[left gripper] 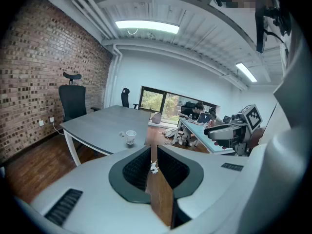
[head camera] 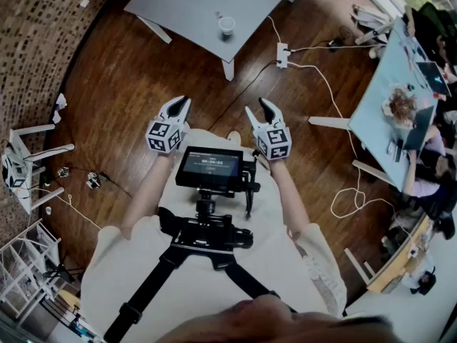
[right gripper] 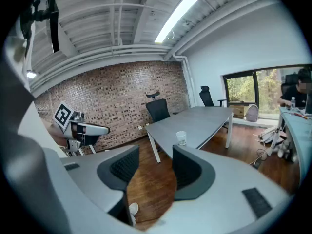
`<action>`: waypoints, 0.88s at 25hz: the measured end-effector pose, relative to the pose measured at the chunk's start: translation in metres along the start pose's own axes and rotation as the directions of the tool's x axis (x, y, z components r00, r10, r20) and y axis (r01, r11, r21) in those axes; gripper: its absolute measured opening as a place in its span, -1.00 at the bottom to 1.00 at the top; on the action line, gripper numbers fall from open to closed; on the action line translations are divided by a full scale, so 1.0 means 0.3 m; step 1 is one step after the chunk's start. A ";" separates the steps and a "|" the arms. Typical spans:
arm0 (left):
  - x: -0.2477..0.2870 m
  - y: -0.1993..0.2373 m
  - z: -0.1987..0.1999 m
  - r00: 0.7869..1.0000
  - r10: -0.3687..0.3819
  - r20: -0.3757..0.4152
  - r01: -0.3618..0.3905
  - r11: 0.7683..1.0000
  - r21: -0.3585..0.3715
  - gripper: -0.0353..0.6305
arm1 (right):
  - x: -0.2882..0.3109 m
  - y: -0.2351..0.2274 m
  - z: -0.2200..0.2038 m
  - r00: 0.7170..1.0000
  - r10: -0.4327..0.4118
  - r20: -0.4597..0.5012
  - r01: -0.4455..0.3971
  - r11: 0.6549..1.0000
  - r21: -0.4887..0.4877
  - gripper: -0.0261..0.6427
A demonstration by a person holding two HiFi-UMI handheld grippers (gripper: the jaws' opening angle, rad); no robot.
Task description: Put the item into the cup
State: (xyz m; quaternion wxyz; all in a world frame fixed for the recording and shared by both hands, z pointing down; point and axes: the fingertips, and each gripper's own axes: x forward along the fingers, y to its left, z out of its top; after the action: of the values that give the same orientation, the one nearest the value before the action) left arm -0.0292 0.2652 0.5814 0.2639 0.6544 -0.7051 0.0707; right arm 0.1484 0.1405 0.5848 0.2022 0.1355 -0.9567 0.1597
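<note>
Brick-walled office space with a wood floor (head camera: 128, 84) was the setting as a person stood well back from a grey table (head camera: 186, 6) at the far side of the room. A paper cup (head camera: 227, 25) stood upright near the table's near edge, within easy reach of anyone stepping up to it.

A small pale object (left gripper: 122, 134) lay on the tabletop just beside the cup. It was probably the item meant to go inside, though it was too small to identify.

The left gripper (head camera: 178, 104) and the right gripper (head camera: 259, 110) were held side by side at waist height, over a monitor (head camera: 209, 167) on a chest rig. Both tipped slightly downward and pointed toward the table, a carrying posture suited to an approach rather than a pick.

The left gripper's jaws were drawn almost together, leaving a narrow slit. A white speck (left gripper: 154, 168) showed in that slit. It looked more like the power strip (head camera: 283, 54) on the floor beyond than anything pinched, but that could not be settled.

The right gripper's jaws stood spread wide and empty, framing bare boards and the toe of a white shoe (right gripper: 132, 209). The task appeared not yet begun.
</note>
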 end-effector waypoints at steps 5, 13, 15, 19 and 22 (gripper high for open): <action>0.023 -0.027 0.009 1.000 0.019 0.010 -0.019 1.000 -0.009 -0.78 | -0.004 -0.032 0.032 1.000 0.013 0.005 -0.013 1.000 -0.006 -0.24; 0.093 0.015 0.054 1.000 0.025 0.019 -0.025 1.000 -0.019 -0.73 | 0.060 -0.069 0.070 0.999 0.043 0.019 -0.042 0.999 -0.005 -0.24; 0.125 0.040 0.071 1.000 0.022 0.019 -0.022 1.000 -0.021 -0.73 | 0.089 -0.089 0.079 0.999 0.038 0.009 -0.038 0.999 0.005 -0.24; 0.199 0.120 0.100 1.000 0.012 0.003 -0.011 1.000 -0.022 -0.73 | 0.153 -0.110 0.113 1.000 0.030 -0.005 -0.030 0.999 0.012 -0.24; 0.287 0.198 0.136 1.000 -0.013 -0.013 0.012 1.000 -0.018 -0.69 | 0.216 -0.146 0.137 1.000 0.007 -0.019 -0.007 1.000 0.025 -0.24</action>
State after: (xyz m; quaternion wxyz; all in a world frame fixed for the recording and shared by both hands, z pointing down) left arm -0.0979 0.1788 0.6012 0.2750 0.6559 -0.6997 0.0670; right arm 0.0913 0.0731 0.5882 0.2089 0.1332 -0.9532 0.1735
